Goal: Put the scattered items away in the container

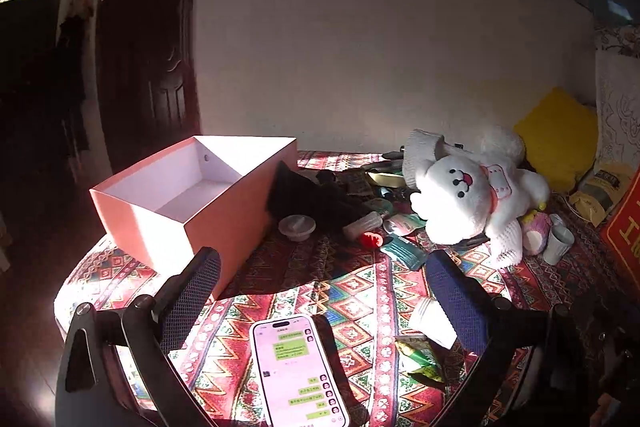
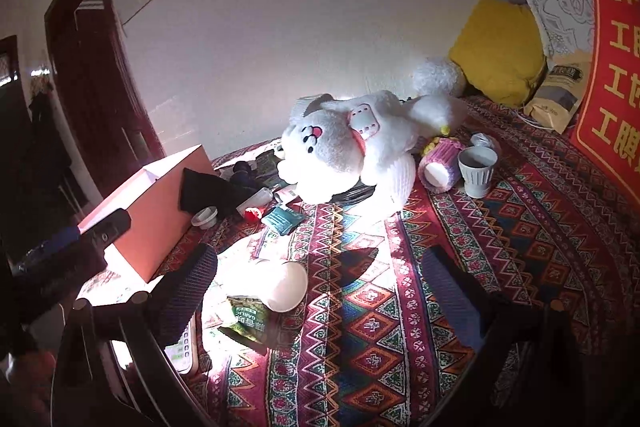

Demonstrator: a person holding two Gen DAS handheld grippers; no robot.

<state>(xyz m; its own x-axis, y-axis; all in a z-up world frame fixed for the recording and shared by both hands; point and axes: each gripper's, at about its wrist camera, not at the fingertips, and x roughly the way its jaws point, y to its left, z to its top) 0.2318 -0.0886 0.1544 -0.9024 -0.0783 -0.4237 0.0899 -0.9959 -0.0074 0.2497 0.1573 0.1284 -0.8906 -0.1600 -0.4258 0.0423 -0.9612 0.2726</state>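
Observation:
An open, empty pink box [image 1: 192, 203] stands at the left of the patterned cloth; it also shows in the right wrist view [image 2: 156, 207]. A white plush dog [image 1: 472, 199] [image 2: 352, 147] lies among scattered items: a black cloth [image 1: 304, 199], a small bottle [image 1: 364, 225], a teal sachet [image 1: 404, 251] [image 2: 286, 219]. A phone [image 1: 298, 367] lies between the fingers of my open left gripper [image 1: 324, 267]. My right gripper [image 2: 320, 263] is open and empty above a tipped paper cup [image 2: 280, 285] and a green snack packet [image 2: 248, 319].
A grey-white cup [image 2: 478, 167] and a pink knitted holder [image 2: 442, 163] stand right of the plush. A yellow cushion [image 2: 496, 51], a paper bag [image 2: 560, 95] and a red sign [image 2: 612, 67] are at the far right. A dark door [image 1: 148, 59] is at the left.

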